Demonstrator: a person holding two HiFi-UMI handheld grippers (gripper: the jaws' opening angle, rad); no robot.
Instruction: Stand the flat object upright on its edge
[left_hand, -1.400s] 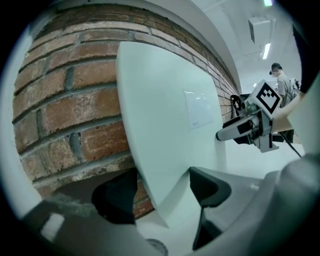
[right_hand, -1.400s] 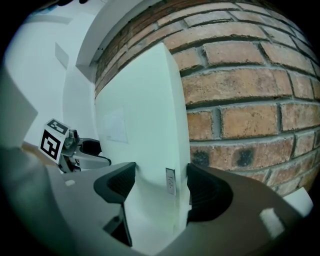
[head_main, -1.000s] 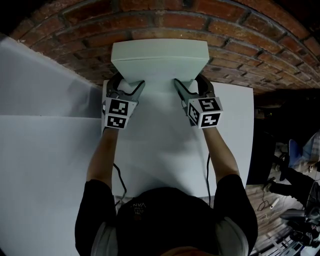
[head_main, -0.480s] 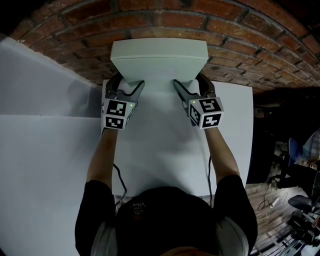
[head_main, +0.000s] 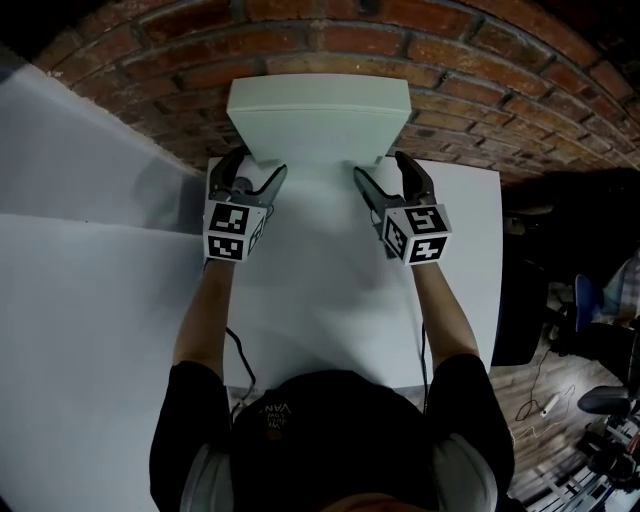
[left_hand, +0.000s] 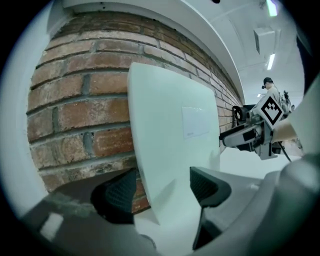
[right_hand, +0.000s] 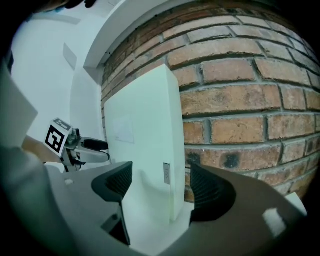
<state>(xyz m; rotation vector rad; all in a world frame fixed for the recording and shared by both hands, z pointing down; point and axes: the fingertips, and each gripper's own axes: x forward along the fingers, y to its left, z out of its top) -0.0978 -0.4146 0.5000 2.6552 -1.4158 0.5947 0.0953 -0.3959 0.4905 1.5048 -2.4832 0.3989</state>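
A flat white box stands upright on its long edge, its back against the brick wall. My left gripper is open at the box's lower left corner, one jaw on each side of the panel. In the left gripper view the box sits between the pads with a gap on the front side. My right gripper is open at the lower right corner. There the box edge stands between the right gripper's spread jaws, and both pads are clear of it.
The box rests on a white board that serves as the tabletop. More white sheet lies to the left. The board's right edge drops to a dark floor with cables and gear.
Both grippers have drawn back slightly from the box corners and the right jaws have spread wider. The box stays upright against the wall.
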